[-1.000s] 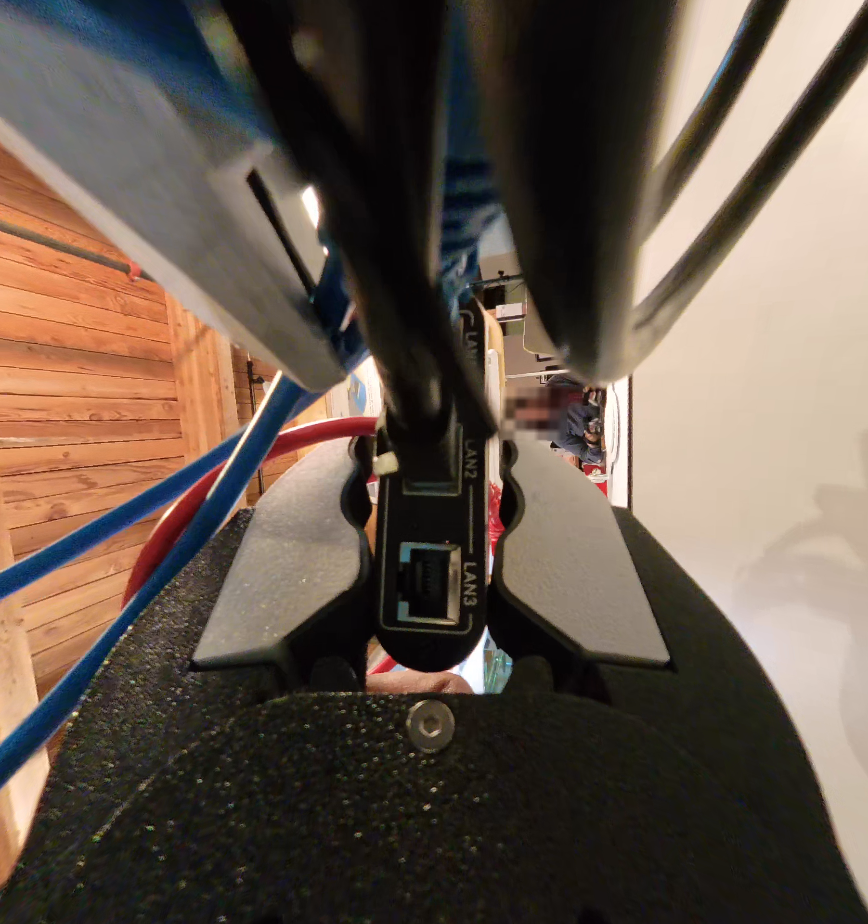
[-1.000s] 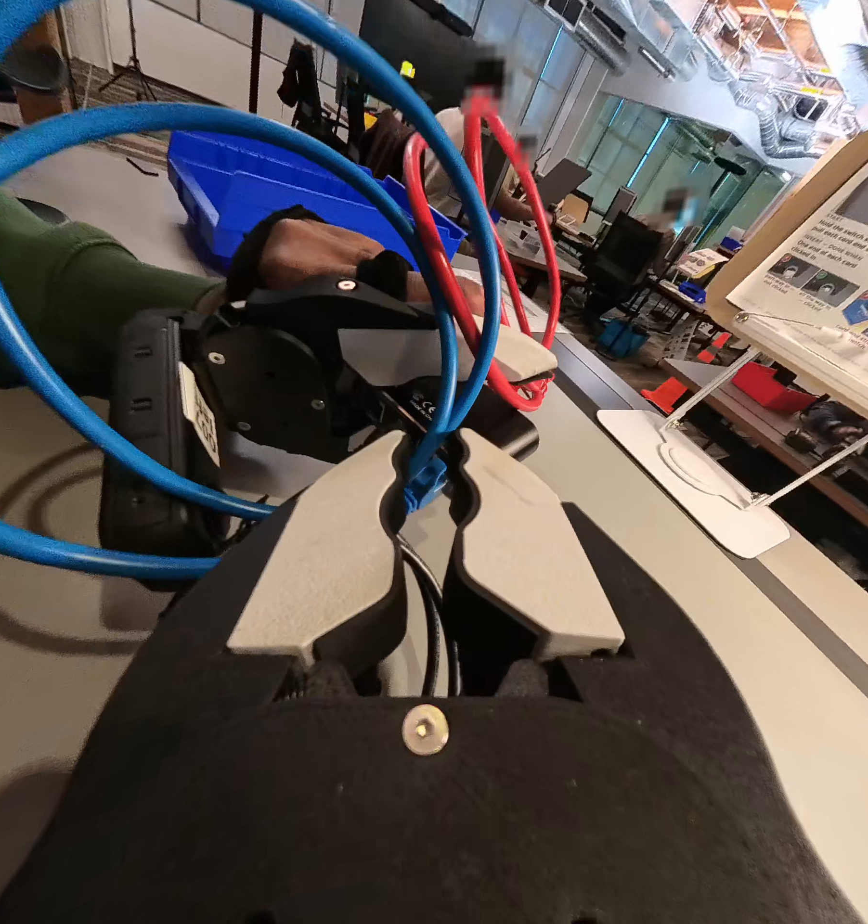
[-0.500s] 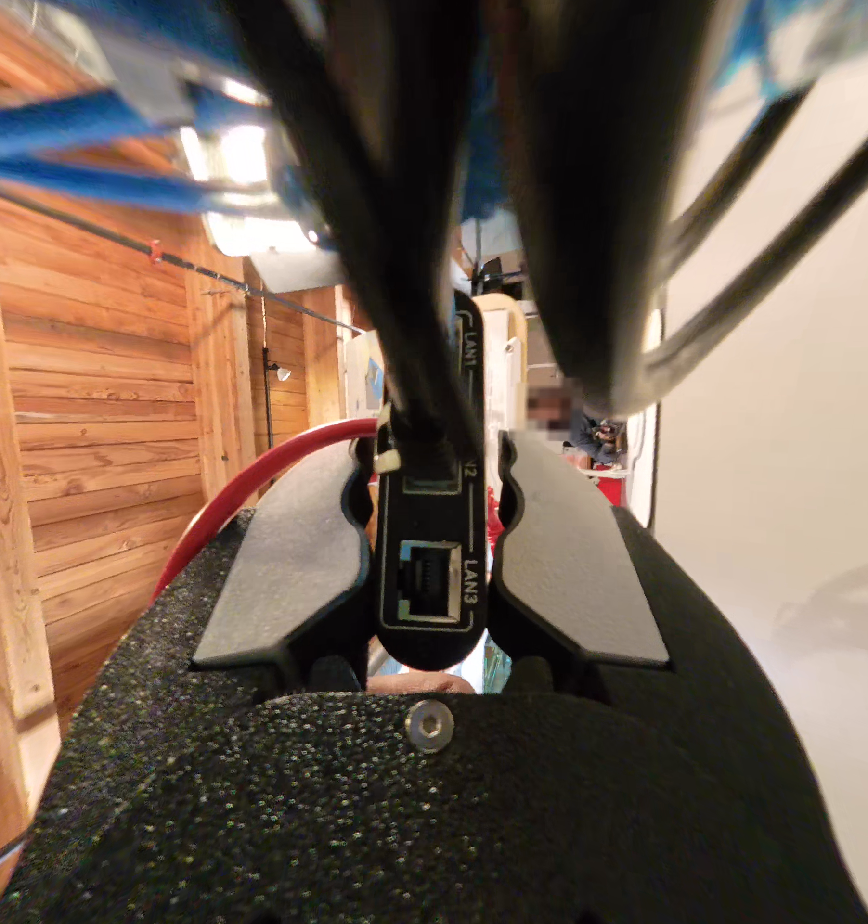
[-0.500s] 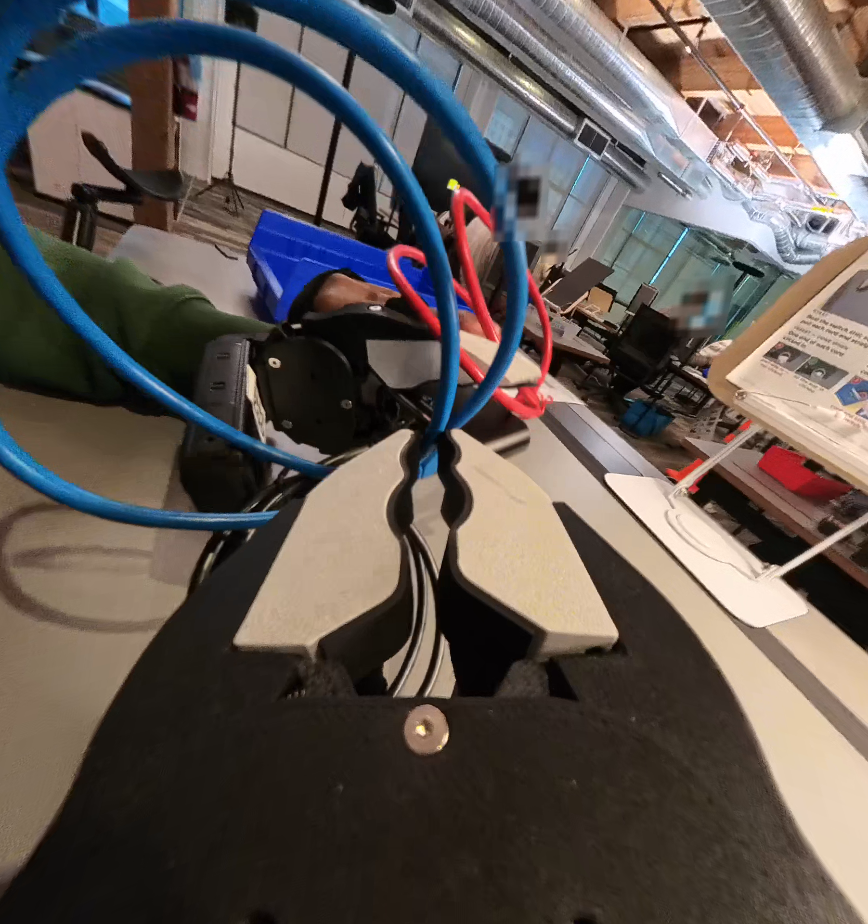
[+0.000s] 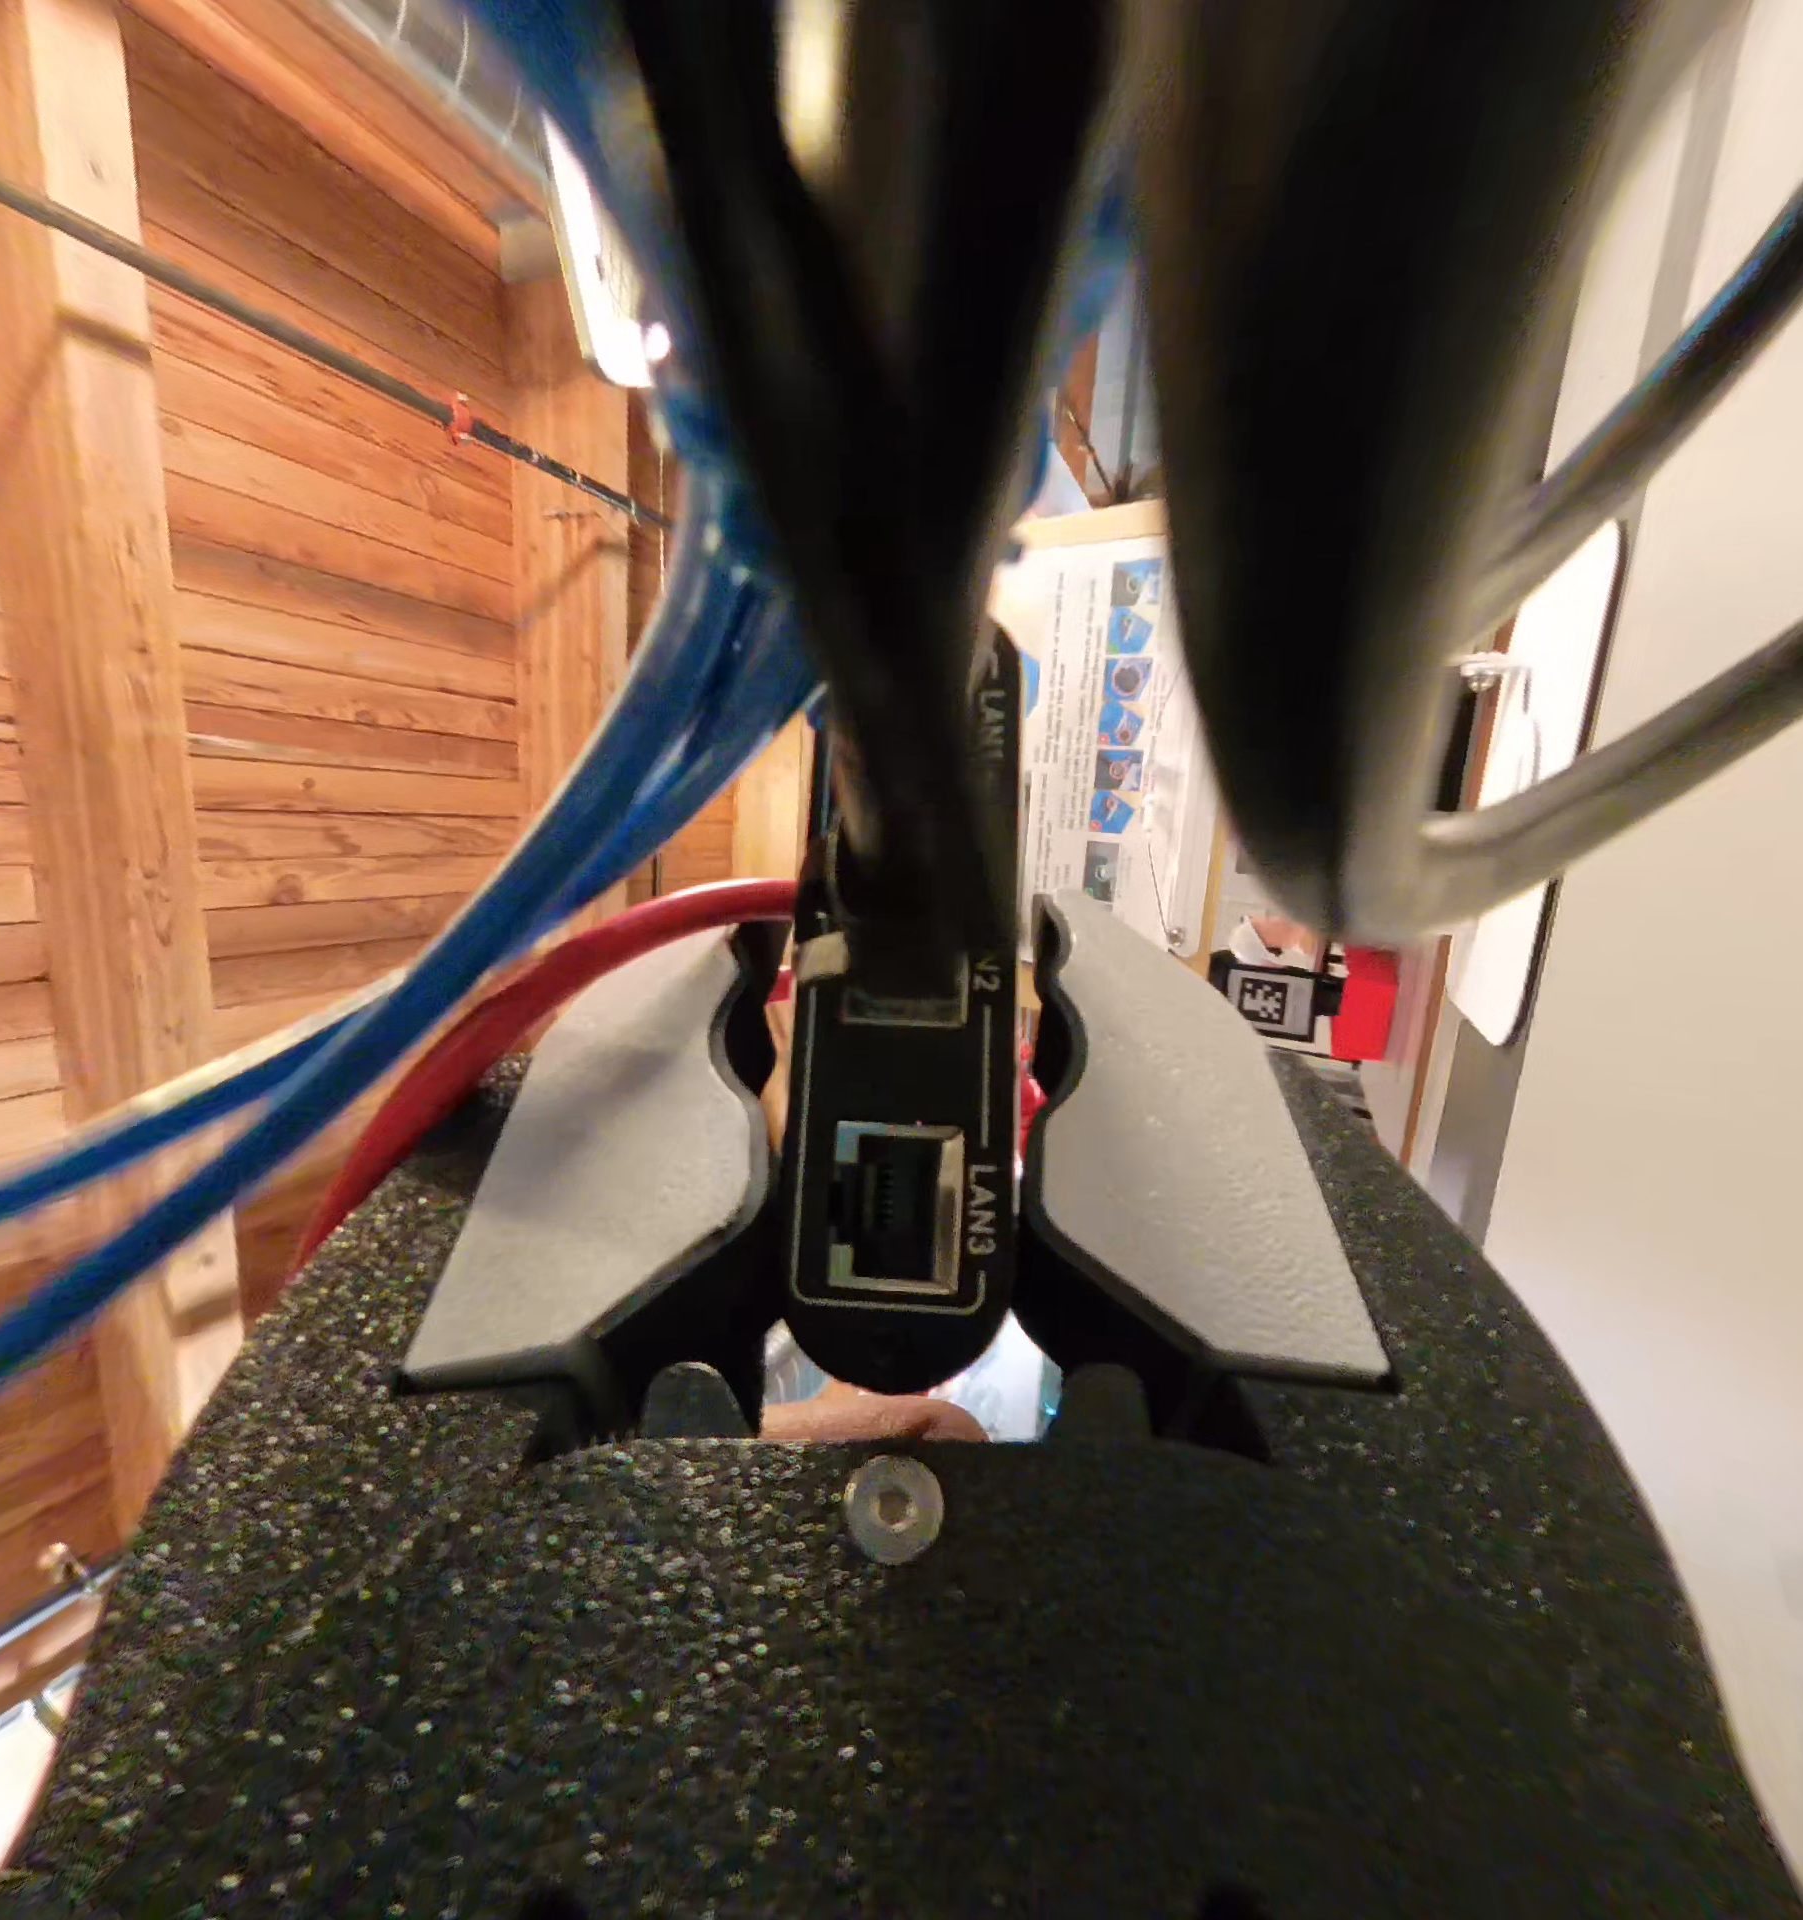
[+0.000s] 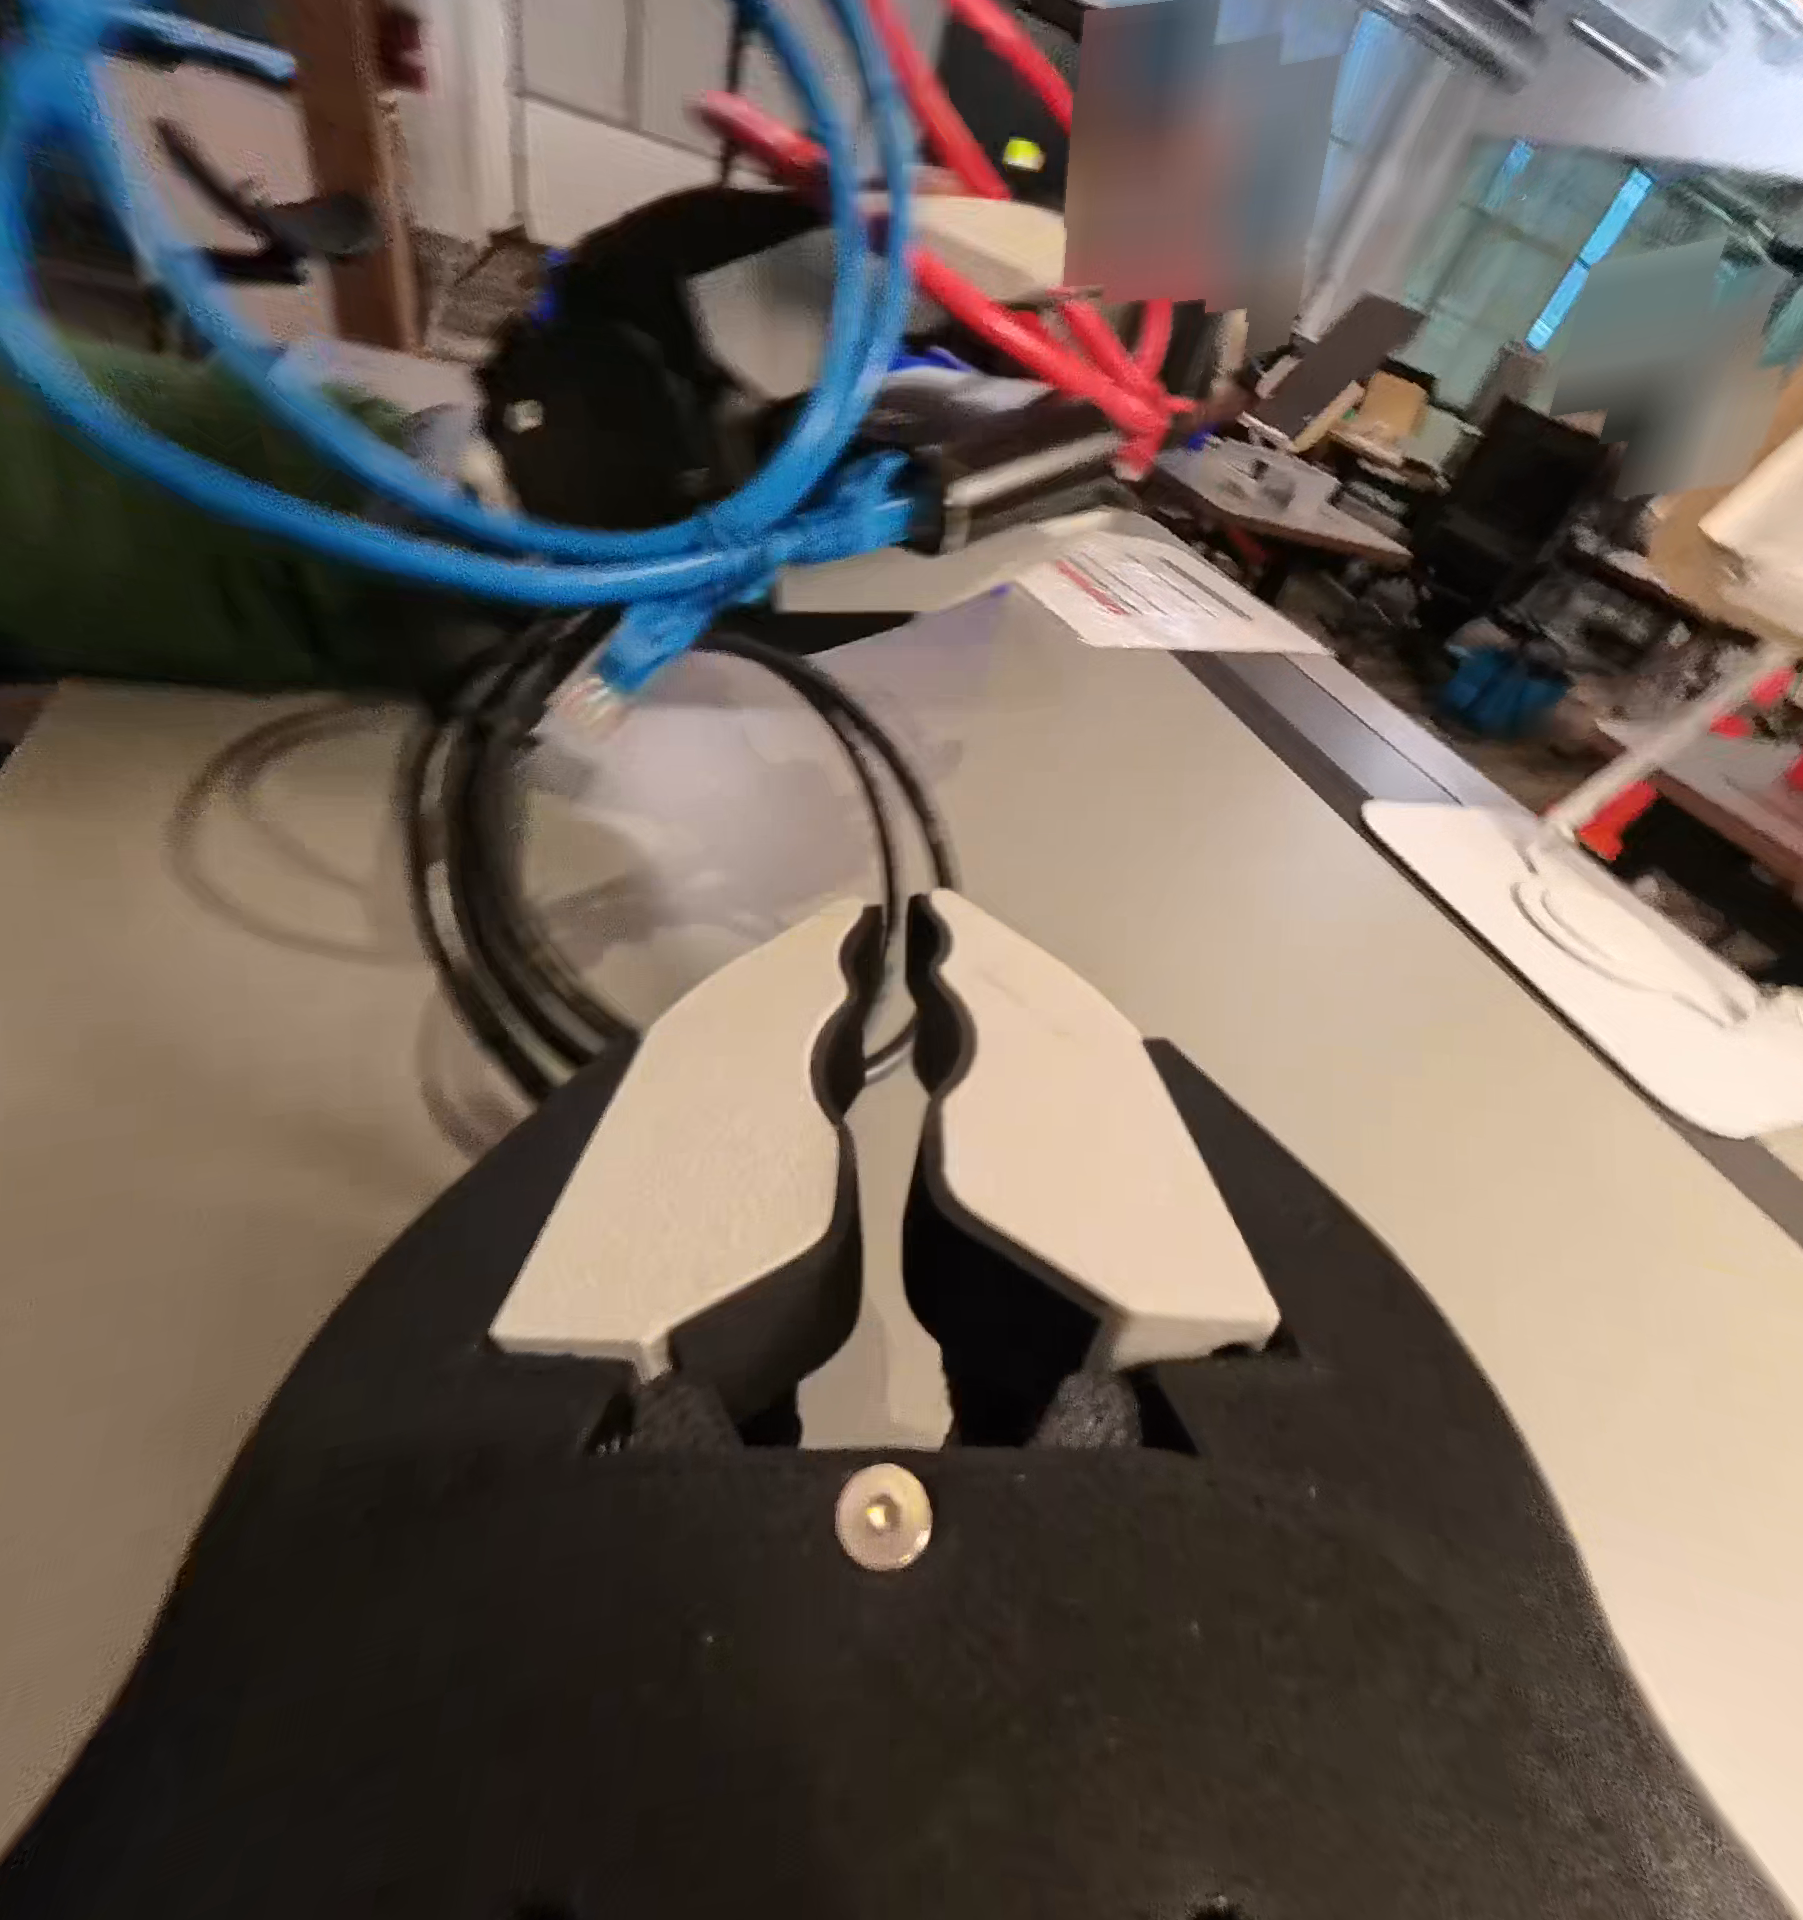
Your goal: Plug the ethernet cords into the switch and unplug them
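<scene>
1. Wood panelling (image 5: 253,727) fills the far left of the left wrist view, with the blue cord (image 5: 523,935) looping across it and a red cord (image 5: 564,987) curving below it towards the switch.
2. The left tongs (image 5: 897,1091) are clamped on the black switch (image 5: 892,1174), one grey finger pressed against each of its narrow sides, so the switch is held up on edge.
3. The switch's nearest port (image 5: 895,1205) is empty; the port beyond it holds a black cord (image 5: 902,810) that rises, blurred, towards the top of the view.
4. In the right wrist view a green sleeve (image 6: 97,499) reaches in from the left, above the pale tabletop (image 6: 1136,831).
5. Blue loops (image 6: 585,540) hang from the switch (image 6: 1001,478), which is held off the tabletop. One blue plug (image 6: 648,644) dangles free, in no port; another blue end seems to meet the switch's near end, though blur hides whether it is seated.
6. Black cord coils (image 6: 481,935) lie on the tabletop below the dangling plug.
7. The right tongs (image 6: 897,935) stand nearly closed, a thin gap between the tips, gripping nothing.
8. Red cords (image 6: 1063,343) meet the switch's far end.
9. A white stand (image 6: 1603,987) sits at the right.
</scene>
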`<state>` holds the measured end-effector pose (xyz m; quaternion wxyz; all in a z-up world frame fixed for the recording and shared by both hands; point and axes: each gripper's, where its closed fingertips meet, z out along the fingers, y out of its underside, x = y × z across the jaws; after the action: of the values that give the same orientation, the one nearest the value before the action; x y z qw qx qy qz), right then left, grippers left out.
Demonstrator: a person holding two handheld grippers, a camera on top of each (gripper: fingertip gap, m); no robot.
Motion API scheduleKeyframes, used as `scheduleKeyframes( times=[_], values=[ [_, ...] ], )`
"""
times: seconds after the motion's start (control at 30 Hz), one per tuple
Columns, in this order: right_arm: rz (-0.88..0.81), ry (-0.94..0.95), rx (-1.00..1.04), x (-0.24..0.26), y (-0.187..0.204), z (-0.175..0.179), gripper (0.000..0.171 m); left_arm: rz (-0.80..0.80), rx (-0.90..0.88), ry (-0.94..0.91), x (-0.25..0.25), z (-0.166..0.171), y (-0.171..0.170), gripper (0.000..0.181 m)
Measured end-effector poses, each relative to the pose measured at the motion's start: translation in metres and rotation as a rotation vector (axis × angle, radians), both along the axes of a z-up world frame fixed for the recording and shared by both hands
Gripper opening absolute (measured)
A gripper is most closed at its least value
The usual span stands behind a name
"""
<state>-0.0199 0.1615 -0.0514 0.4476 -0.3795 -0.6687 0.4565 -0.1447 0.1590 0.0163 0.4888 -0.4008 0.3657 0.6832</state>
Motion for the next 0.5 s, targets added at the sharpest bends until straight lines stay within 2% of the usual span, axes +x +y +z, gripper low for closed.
scheduleKeyframes(
  times=[0.1,0.23,0.37,0.5],
  values=[
    [-0.032,-0.046,-0.241,-0.008,0.006,0.008,0.019,-0.017,0.016,0.082,0.015,-0.001,0.001,0.048],
    [0.105,-0.104,-0.549,-0.012,-0.018,0.02,0.028,-0.05,0.048,0.173,0.04,-0.002,0.003,0.048],
    [0.179,-0.195,-0.674,-0.014,-0.037,0.017,0.036,-0.054,0.076,0.219,0.053,-0.001,0.003,0.048],
    [0.169,-0.262,-0.794,-0.02,-0.039,0.01,0.03,-0.051,0.11,0.267,0.061,0.002,0.002,0.048]
  ],
)
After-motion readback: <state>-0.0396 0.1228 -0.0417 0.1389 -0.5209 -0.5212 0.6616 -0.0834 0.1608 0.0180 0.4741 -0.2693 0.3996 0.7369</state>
